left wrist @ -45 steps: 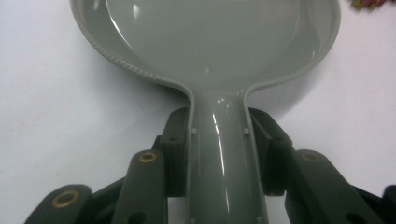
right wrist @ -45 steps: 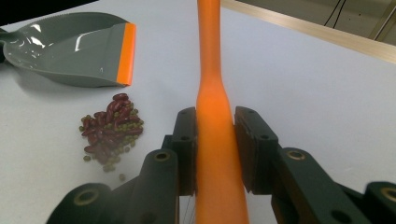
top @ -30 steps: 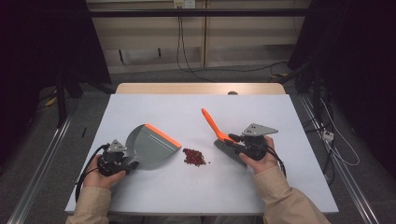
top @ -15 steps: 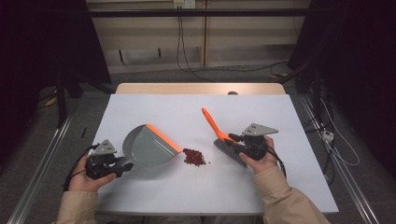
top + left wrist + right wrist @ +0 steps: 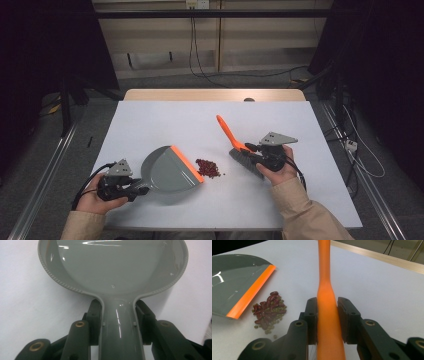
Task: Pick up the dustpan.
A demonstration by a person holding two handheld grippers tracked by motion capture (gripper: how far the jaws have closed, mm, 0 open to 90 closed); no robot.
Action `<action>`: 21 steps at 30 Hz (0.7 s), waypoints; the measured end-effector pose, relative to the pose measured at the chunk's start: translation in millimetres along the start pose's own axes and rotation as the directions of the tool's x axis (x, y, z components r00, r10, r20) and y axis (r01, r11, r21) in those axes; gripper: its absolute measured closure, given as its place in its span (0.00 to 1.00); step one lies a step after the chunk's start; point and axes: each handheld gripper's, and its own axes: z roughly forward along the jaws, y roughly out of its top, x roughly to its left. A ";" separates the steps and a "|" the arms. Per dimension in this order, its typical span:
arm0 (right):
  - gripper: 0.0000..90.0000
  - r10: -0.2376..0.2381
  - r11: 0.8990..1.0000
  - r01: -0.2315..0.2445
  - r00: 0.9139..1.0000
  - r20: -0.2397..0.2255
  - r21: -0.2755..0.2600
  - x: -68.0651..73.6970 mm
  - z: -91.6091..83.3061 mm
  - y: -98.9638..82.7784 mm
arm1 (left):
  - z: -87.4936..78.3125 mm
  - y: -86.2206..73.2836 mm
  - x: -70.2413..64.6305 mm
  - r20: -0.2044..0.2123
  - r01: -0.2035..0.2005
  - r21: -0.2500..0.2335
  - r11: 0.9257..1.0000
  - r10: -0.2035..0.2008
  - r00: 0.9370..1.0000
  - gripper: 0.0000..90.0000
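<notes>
A grey dustpan (image 5: 167, 172) with an orange lip lies on the white table (image 5: 150, 125), at the left front. My left gripper (image 5: 141, 187) is shut on its handle; in the left gripper view the pads clamp the dustpan's grey neck (image 5: 118, 325) from both sides. A small pile of red and green beans (image 5: 208, 167) lies just right of the lip. My right gripper (image 5: 250, 149) is shut on the orange handle of a hand brush (image 5: 226, 132), whose grey bristles (image 5: 245, 162) rest on the table right of the beans. The right gripper view shows the brush handle (image 5: 325, 277), the beans (image 5: 269, 311) and the dustpan (image 5: 234, 280).
A wooden strip (image 5: 215, 95) edges the table's far side. Metal rails (image 5: 40, 185) and cables (image 5: 350, 145) run on the floor at both sides. The far half of the table (image 5: 165, 115) is bare white surface.
My left hand has drawn back toward the table's near edge with the dustpan, and the pan has swung so its orange lip lies close beside the beans. The right hand and brush have kept still.
</notes>
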 end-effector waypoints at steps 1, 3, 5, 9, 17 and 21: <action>0.79 0.000 1.000 0.000 1.000 -0.001 0.001 0.1 -0.1 0.0 | 0.6 -0.2 -0.6 -0.002 -0.015 0.010 1.000 0.015 1.000 0.70; 0.79 -0.003 1.000 0.003 1.000 -0.001 0.002 0.4 -0.3 0.1 | 3.3 -1.2 -1.8 0.011 -0.019 0.019 1.000 0.019 1.000 0.70; 0.79 -0.010 1.000 0.010 1.000 -0.003 0.006 1.0 -0.5 0.4 | 4.3 -1.9 -2.6 0.013 -0.023 0.021 1.000 0.023 1.000 0.70; 0.76 -0.022 0.999 0.023 1.000 -0.002 0.029 2.7 0.3 1.8 | 4.8 -2.4 -4.3 0.023 -0.033 0.021 0.999 0.032 0.999 0.70; 0.71 -0.021 0.995 0.021 1.000 0.004 0.095 6.6 -3.3 8.7 | 7.0 -4.0 -6.2 0.041 -0.050 0.035 0.998 0.048 0.998 0.70; 0.70 0.001 0.992 -0.002 1.000 0.010 0.128 6.0 -7.5 13.9 | 8.1 -4.3 -6.9 0.044 -0.046 0.032 0.998 0.045 0.998 0.70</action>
